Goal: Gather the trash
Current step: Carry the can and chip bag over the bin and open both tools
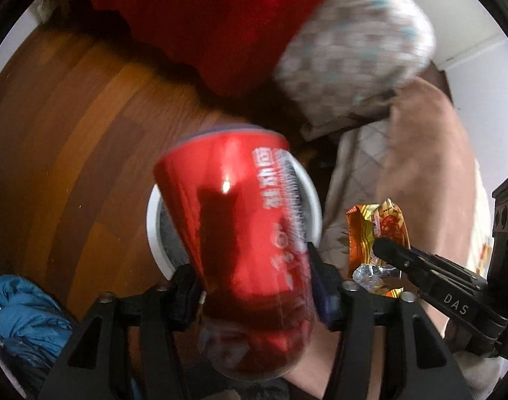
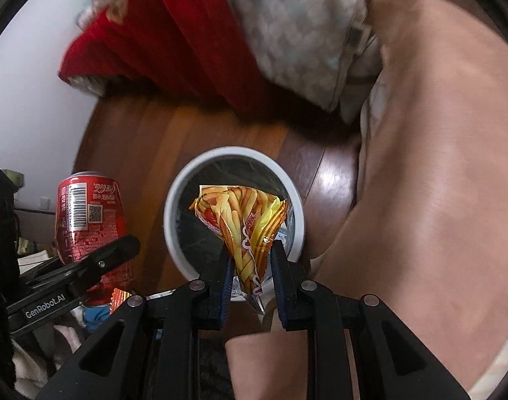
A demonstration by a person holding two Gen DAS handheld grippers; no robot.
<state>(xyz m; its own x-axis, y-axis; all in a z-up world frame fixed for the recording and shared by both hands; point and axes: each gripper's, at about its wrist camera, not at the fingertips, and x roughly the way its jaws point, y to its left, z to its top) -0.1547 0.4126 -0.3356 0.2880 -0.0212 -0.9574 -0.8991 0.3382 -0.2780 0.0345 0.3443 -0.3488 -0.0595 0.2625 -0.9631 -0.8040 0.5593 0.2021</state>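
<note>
- My left tool [image 1: 254, 283] is clamped on the red soda can [image 1: 240, 233], one finger on each side of its body; can is tilted, its far end leaning up-left in the left wrist view, blurred.
- From the right wrist view the same can [image 2: 88, 220] sits at the left, barcode facing me, with a left tool finger [image 2: 97, 266] across its lower part.
- My right tool [image 2: 250, 280] is pinched on the snack wrapper [image 2: 247, 230], a yellow-orange bag printed with fries; the blue pads [image 2: 225, 286] squeeze its narrow clear end, the wide end fans out away from me.
- In the left wrist view the wrapper [image 1: 377, 233] shows to the right of the can, held by a right tool finger [image 1: 420, 266].
- Just past both tools, the round white-rimmed bin [image 2: 235, 153] stands on the wood floor [image 2: 147, 133]; dark liner inside. The wrapper hangs over its opening; the can overlaps the bin rim [image 1: 152, 226] in the left view.
- Right of the bin, a tan blanket [image 2: 437, 166] over what looks like a bed or sofa; can't tell which.
- Blue cloth [image 1: 27, 313] at the lower left of the left view.
- Farthest: red fabric [image 2: 187, 33] and a patterned pillow [image 2: 294, 26] above the floor, both blurred; white wall [image 2: 27, 66] behind.
</note>
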